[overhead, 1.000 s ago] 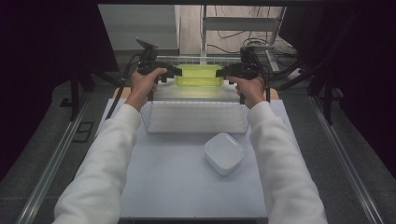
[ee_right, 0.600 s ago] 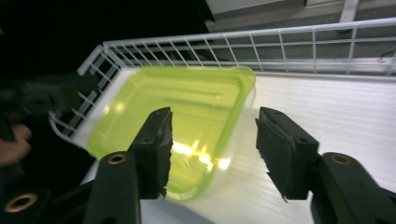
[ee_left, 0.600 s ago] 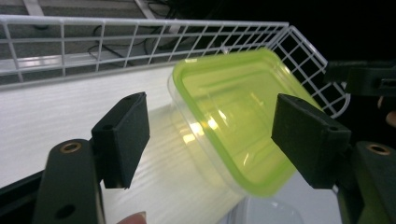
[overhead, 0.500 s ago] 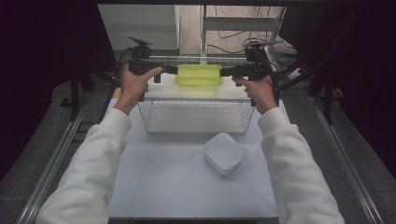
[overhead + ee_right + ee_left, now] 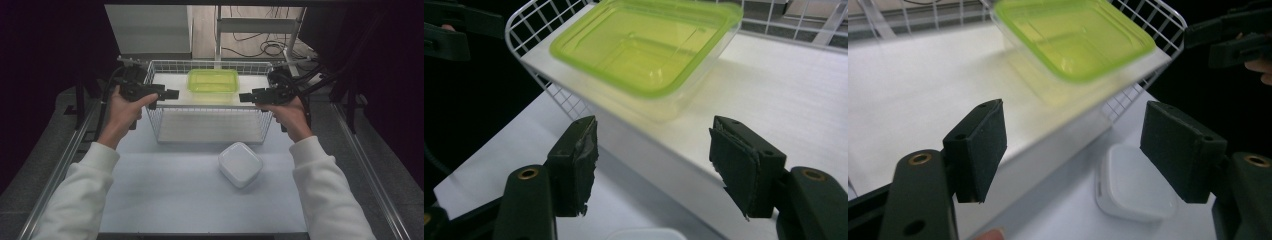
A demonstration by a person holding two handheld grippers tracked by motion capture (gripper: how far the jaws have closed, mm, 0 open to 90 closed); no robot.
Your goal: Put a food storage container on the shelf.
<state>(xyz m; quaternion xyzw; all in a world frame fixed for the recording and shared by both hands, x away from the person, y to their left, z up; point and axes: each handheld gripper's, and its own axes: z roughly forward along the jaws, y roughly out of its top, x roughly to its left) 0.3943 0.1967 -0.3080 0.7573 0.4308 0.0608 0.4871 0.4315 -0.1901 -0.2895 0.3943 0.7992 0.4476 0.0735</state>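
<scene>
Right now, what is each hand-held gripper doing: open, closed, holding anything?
Left hand-held gripper: open, jaws wide apart, holding nothing.
Right hand-held gripper: open, jaws wide apart, holding nothing.
Both point inward at the green container on the wire basket.

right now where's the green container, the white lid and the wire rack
green container (image 5: pixel 212 80), high view, on the middle of its floor
white lid (image 5: pixel 240 164), high view, on the middle of its flat top
wire rack (image 5: pixel 210 64), high view, on its far top rim
</scene>
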